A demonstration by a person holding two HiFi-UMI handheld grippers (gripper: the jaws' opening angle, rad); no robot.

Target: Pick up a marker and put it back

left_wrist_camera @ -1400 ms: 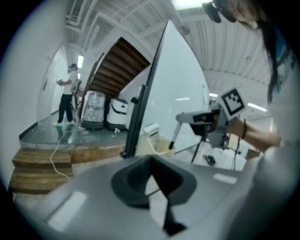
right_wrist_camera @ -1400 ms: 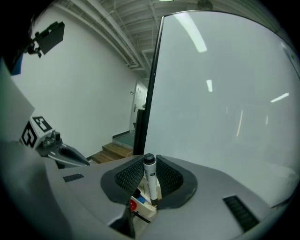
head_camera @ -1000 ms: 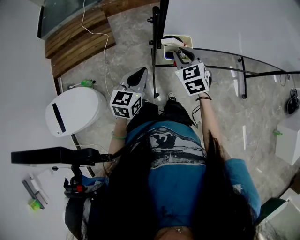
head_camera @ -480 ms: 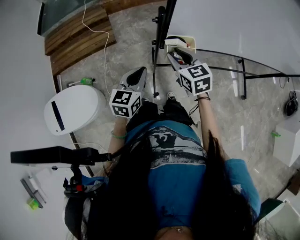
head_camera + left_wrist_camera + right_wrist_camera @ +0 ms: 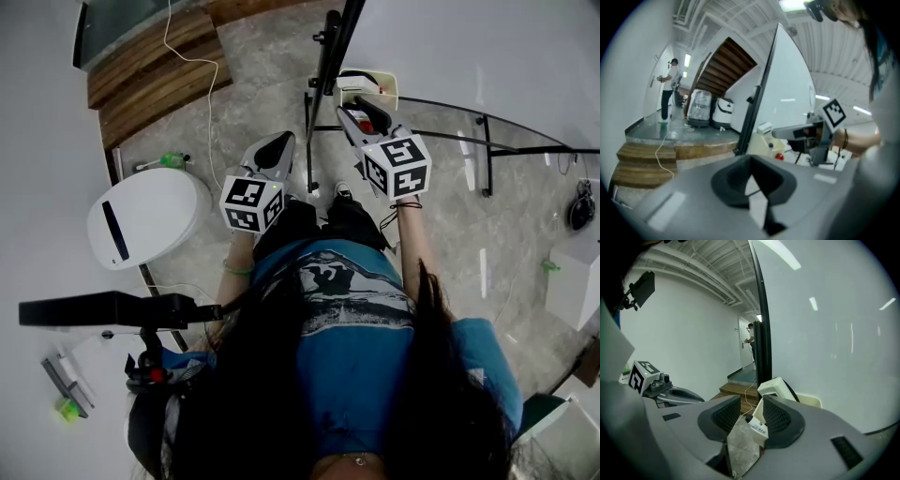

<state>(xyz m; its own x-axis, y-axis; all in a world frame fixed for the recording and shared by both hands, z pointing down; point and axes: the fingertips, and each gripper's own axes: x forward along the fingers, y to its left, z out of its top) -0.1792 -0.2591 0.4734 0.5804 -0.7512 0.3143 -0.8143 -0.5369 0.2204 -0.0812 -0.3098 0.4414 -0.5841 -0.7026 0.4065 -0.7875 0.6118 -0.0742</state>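
The put-back half of the task is in hand, and I judge it to be at the release. The right tool (image 5: pixel 746 412) is held up to the cream plastic tray (image 5: pixel 812 402) mounted by the large white board (image 5: pixel 825 333), next to the board's black upright post (image 5: pixel 762 324). Its jaws have just been opening and now stand well apart. The white marker with a printed label (image 5: pixel 758 426) lies between them, low in the gap and close against the pad on the view's right. The other pad is clear of it, so nothing clamps it. Whether the marker already rests in the tray or leans on that pad I cannot tell (the jaw bodies cover what is underneath). A white block with a black edge (image 5: pixel 775 387), likely a board eraser, sits at the tray just beyond.

The left tool (image 5: pixel 750 163) is held lower and off to the side, jaws together with nothing in them; it seems to have no part in this step.

The next move calls for a straight pull-back of the right tool along its own line, jaws wide, so the near pad does not drag or roll the marker over the tray's rim.
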